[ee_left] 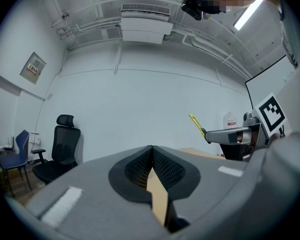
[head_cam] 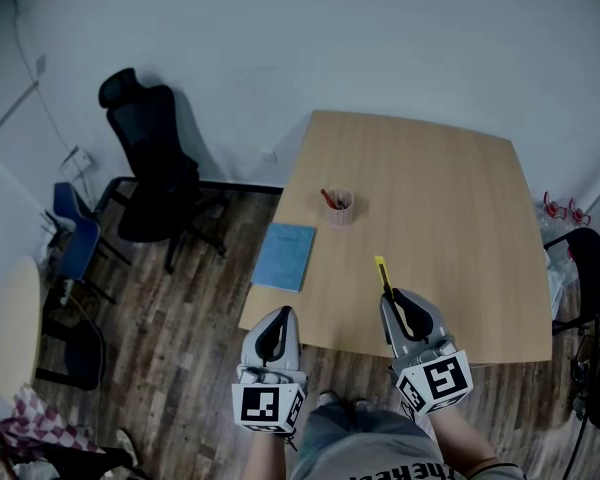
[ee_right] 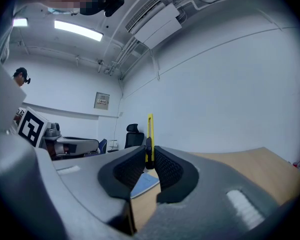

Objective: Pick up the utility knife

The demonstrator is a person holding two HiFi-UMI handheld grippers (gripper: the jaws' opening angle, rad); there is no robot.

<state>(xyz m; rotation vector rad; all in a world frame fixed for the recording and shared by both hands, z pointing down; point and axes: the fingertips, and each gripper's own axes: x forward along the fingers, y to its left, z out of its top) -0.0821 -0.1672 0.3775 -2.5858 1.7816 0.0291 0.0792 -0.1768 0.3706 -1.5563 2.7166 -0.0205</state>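
Observation:
The utility knife [head_cam: 383, 274] is yellow and black. My right gripper [head_cam: 393, 301] is shut on it and holds it above the near part of the wooden table [head_cam: 450, 218]. In the right gripper view the utility knife [ee_right: 149, 139] stands upright between the pads, its yellow end sticking up past the right gripper [ee_right: 150, 159]. The left gripper view shows that knife [ee_left: 197, 125] and the right gripper [ee_left: 210, 134] at its right side. My left gripper [head_cam: 277, 320] hangs shut and holds nothing at the table's near left edge; in its own view the left gripper [ee_left: 152, 156] has its pads together.
A clear cup [head_cam: 338, 206] with red items stands mid-table, and a blue notebook [head_cam: 285, 256] lies at the left edge. A black office chair [head_cam: 155, 163] and a blue chair [head_cam: 75, 233] stand on the wood floor to the left. Another dark chair [head_cam: 585, 268] is at the right.

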